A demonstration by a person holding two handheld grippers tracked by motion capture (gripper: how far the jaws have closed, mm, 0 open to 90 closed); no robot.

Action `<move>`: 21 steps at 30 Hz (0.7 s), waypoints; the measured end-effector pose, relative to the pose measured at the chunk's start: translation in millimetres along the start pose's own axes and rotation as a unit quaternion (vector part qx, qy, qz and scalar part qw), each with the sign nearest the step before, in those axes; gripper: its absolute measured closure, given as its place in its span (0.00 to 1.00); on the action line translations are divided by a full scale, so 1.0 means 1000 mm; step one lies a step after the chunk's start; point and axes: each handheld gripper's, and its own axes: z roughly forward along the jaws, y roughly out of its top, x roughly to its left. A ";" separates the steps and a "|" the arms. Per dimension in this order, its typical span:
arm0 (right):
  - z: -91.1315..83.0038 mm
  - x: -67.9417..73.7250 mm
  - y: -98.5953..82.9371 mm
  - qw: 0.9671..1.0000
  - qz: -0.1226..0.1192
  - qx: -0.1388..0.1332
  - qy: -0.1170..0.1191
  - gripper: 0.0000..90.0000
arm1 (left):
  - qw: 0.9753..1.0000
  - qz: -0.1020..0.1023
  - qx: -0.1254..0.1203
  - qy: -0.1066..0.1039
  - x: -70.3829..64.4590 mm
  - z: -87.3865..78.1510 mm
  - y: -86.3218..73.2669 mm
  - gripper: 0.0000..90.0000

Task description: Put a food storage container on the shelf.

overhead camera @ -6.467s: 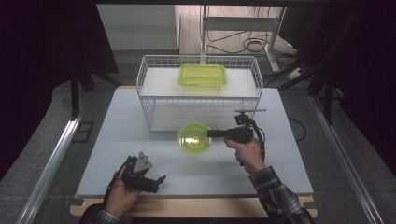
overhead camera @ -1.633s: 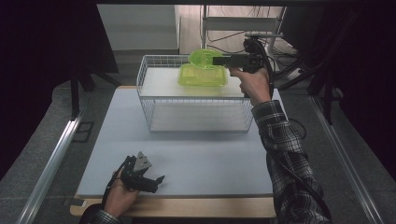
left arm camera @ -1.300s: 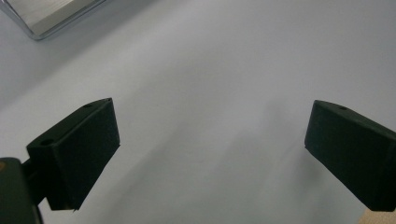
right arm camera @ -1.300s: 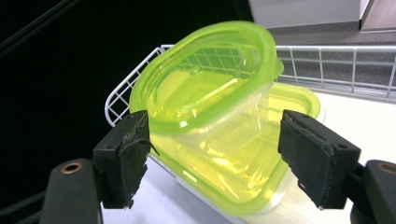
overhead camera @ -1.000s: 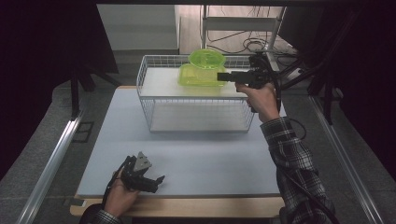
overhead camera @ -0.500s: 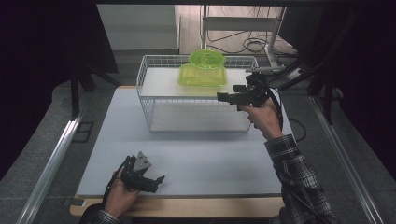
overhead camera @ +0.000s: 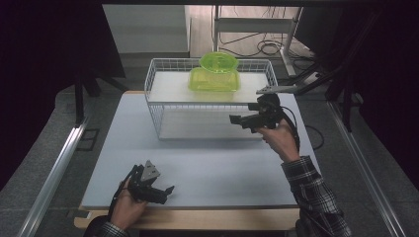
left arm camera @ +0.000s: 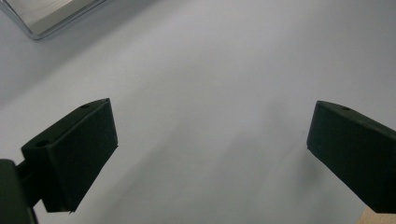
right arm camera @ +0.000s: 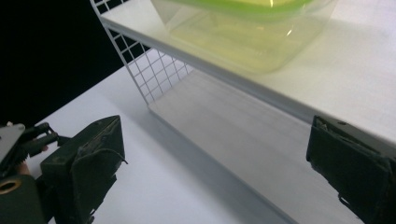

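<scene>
Now, nearest me: left gripper (overhead camera: 148, 185) rests at the front edge of the white bench (overhead camera: 212, 163), jaws wide, nothing between them, bare surface under them in the left gripper view. It has not moved through the whole sequence.

Right gripper (overhead camera: 244, 120) hangs over the bench just in front of the white wire rack (overhead camera: 157, 106), near its right end, jaws wide and empty. A second ago it reached over the rack top with the round translucent green bowl (overhead camera: 218, 62) in its jaws; it has since let go and drawn back toward me. I judge the placing done, the retreat under way.

Farther off: the bowl leans tilted on the rectangular translucent green plastic container (overhead camera: 214, 81), which sits on the rack's upper white shelf (overhead camera: 170, 89). Bowl's mouth faces toward me and up. Container's long axis runs left-right along the shelf; in the right gripper view its underside (right arm camera: 238, 35) shows above my jaws.
</scene>
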 end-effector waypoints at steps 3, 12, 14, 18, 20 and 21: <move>0.001 0.001 -0.008 1.000 -0.009 0.001 -0.004 0.03 | 1.000 0.000 0.000 0.000 0.000 0.000 0.000 0.02; 0.002 0.006 -0.034 0.999 -0.030 0.008 -0.029 0.00 | 1.000 -0.002 0.000 -0.002 0.000 0.000 0.000 0.01; 0.001 0.007 -0.041 0.999 -0.032 0.010 -0.032 0.00 | 1.000 -0.001 0.000 -0.002 0.000 0.000 0.000 0.01; 0.001 0.007 -0.051 0.999 -0.032 0.010 -0.039 0.00 | 1.000 -0.002 -0.001 -0.003 0.000 0.000 0.000 0.01; 0.000 0.008 -0.057 0.999 -0.031 0.010 -0.042 0.00 | 1.000 -0.003 -0.001 -0.003 0.000 0.000 0.000 0.01; 0.000 0.008 -0.059 0.999 -0.030 0.010 -0.042 0.00 | 1.000 -0.003 -0.002 -0.004 0.000 0.000 0.000 0.01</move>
